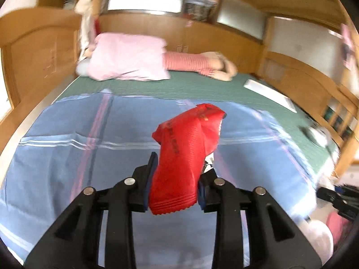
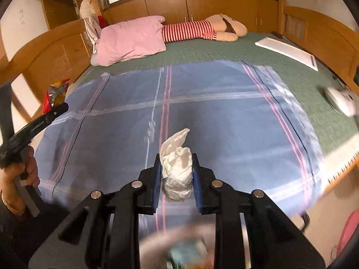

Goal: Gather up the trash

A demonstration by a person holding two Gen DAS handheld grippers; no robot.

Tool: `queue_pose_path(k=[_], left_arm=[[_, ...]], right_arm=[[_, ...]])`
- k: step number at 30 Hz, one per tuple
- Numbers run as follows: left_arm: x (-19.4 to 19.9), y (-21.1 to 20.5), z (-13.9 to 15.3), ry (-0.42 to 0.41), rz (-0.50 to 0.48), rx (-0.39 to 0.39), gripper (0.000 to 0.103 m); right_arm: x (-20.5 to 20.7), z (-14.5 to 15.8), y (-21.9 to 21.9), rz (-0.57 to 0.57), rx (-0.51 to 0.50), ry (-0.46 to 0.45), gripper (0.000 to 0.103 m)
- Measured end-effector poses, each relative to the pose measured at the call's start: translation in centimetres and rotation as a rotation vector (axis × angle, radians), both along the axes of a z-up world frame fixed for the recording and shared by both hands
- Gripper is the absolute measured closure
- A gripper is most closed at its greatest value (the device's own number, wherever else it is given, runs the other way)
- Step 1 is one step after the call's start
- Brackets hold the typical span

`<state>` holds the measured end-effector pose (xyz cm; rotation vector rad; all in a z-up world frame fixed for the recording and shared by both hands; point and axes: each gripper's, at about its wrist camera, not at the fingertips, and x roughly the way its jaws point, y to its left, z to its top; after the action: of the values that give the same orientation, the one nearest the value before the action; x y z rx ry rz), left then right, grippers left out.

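Wrapper (image 1: 186, 157), red, sits clamped in left gripper (image 1: 177, 174), w/ jaws partly closed on its lower half; long axis runs up and away, top leaning right, above the blue sheet (image 1: 67, 148) on the bed. Right gripper (image 2: 176, 170) pinches a crumpled white tissue (image 2: 177, 168), jaws narrow, its tip pointing up-right, also over the sheet.

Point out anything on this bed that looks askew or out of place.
The blue plaid sheet lies skewed across the green bed cover, edges not square. A white box-like object sits askew near the far side.
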<state>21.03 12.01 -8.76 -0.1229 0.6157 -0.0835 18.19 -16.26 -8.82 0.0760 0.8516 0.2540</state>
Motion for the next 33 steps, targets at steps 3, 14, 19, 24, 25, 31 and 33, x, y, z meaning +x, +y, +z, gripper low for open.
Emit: queue_pose_path(k=[3,14,19,24,25,31,33], left_arm=[[-5.5,-4.4,-0.3,0.024,-0.123,-0.014,0.071],[-16.0,-16.6,-2.0,0.2,-0.505,-0.003,0.058],[-18.0,-18.4,-2.5,0.22,-0.552,0.029,0.024],[-18.8,-18.3,-0.8,0.148,-0.454,0.121,0.014],[-19.0,-18.0,-0.2,0.122,-0.4,0.151,0.011],[-21.1,-15.8,3.9,-0.062,-0.072,0.268,0.004],[-21.8,-15.0,5.2,-0.115,0.011,0.273,0.004]], right_arm=[[-4.6,-0.3,-2.5,-0.029,-0.012,0.037,0.077],[-13.2,-2.0,-7.5,-0.101,0.03,0.178,0.071],[-15.4,-0.2,-8.9,-0.121,0.088,0.133,0.032],[-16.5,3.0,-9.9,-0.182,0.123,0.011,0.03],[-17.0,3.8,-9.9,-0.205,0.108,-0.03,0.026],[-18.9,6.5,-8.7,-0.276,-0.028,-0.196,0.01],[-19.1,6.7,-8.3,-0.274,-0.061,-0.225,0.009]])
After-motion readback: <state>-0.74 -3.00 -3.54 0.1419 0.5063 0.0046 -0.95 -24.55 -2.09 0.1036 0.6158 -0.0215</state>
